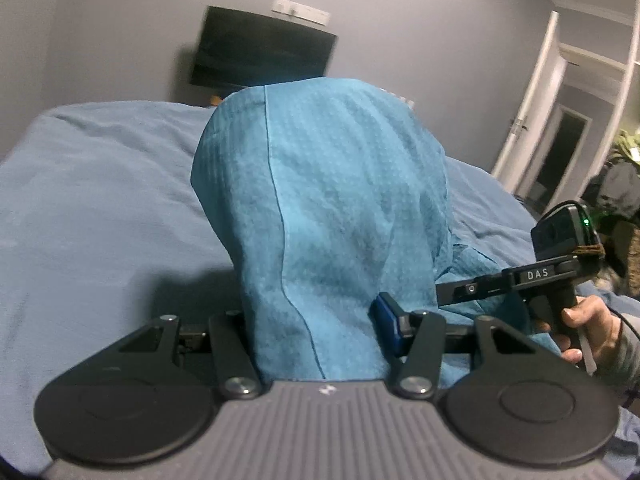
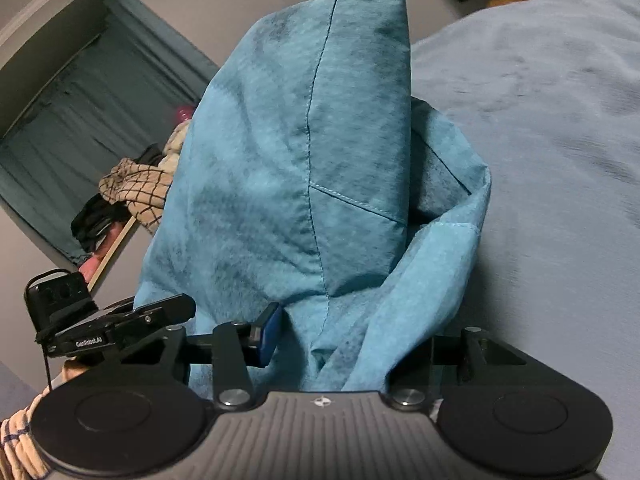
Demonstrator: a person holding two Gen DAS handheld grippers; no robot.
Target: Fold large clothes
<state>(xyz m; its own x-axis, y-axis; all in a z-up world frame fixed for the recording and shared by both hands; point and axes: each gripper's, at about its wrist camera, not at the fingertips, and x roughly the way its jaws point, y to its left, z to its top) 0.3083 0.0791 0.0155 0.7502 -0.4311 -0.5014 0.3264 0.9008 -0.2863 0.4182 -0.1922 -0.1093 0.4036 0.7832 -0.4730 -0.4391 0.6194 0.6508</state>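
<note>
A large teal garment (image 1: pixel 320 208) with stitched seams is bunched up over my left gripper (image 1: pixel 316 332), above the blue bedcover (image 1: pixel 100 184). The cloth hides the left fingertips; one blue pad (image 1: pixel 386 320) shows at the cloth's right edge. In the right wrist view the same garment (image 2: pixel 288 168) drapes over my right gripper (image 2: pixel 340 344), with a blue pad (image 2: pixel 268 334) at its left edge. Both grippers hold the cloth. The right gripper also shows in the left wrist view (image 1: pixel 472 290), the left gripper in the right wrist view (image 2: pixel 132 316).
The bed (image 2: pixel 540 140) spreads under both grippers. A dark TV (image 1: pixel 260 52) hangs on the far wall. White door frames (image 1: pixel 536 96) stand at the right. A pile of checked and dark clothes (image 2: pixel 132 192) lies beside a curtained window (image 2: pixel 80 100).
</note>
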